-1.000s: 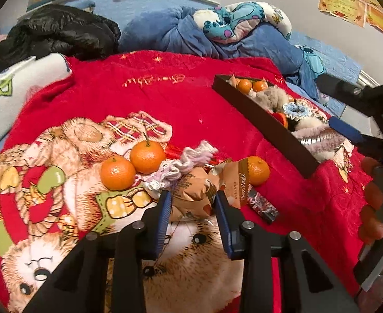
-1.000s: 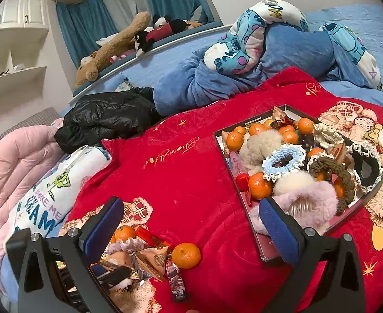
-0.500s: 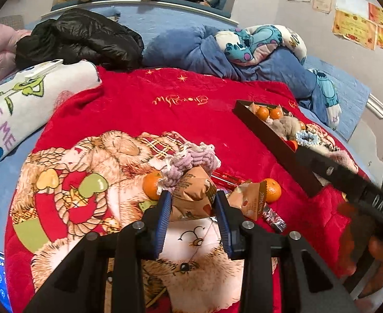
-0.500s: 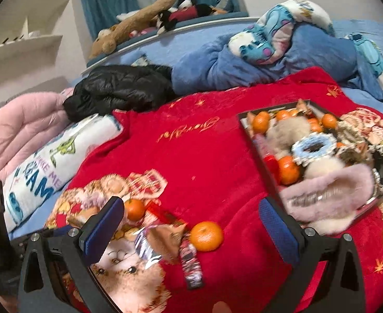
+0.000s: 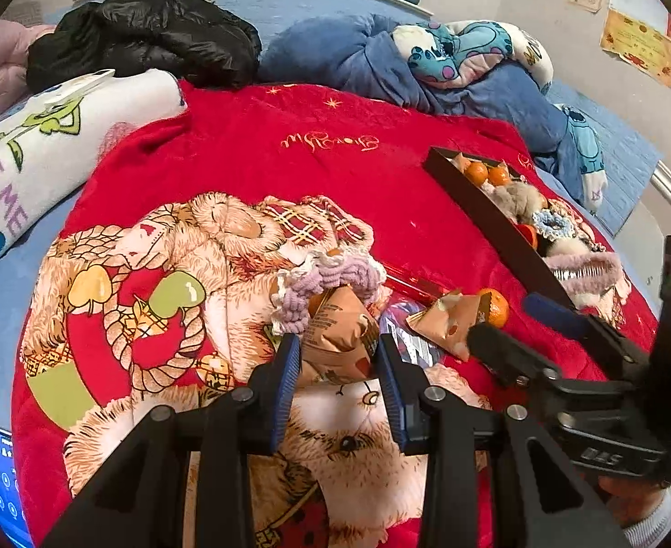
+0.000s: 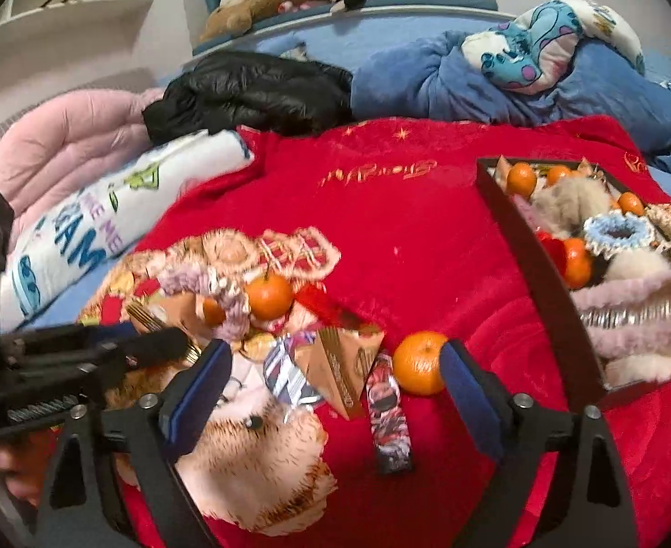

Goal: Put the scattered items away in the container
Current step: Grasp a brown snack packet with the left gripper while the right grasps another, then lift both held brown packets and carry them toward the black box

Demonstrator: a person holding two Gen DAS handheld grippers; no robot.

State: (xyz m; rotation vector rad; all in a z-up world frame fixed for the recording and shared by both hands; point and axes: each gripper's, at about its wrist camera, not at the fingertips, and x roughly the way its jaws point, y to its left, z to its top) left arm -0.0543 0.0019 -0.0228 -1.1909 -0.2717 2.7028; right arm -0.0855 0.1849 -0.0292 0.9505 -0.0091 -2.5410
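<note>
Blanket (image 5: pixel 290 155), red, spread on the bed, carries every item. Left hand-held gripper (image 5: pixel 338 365) is clenched on a tan snack packet (image 5: pixel 340 333), just beside a lilac knitted scrunchie (image 5: pixel 326 274). Right hand-held gripper (image 6: pixel 335 374) is released, its jaws just closing in around a second tan packet (image 6: pixel 342 365), a dark wrapper (image 6: pixel 388 406) and a mandarin (image 6: pixel 420 360) — pads not yet pressing. Dark tray (image 6: pixel 541 274), already crowded, lies right of the mandarin.
</note>
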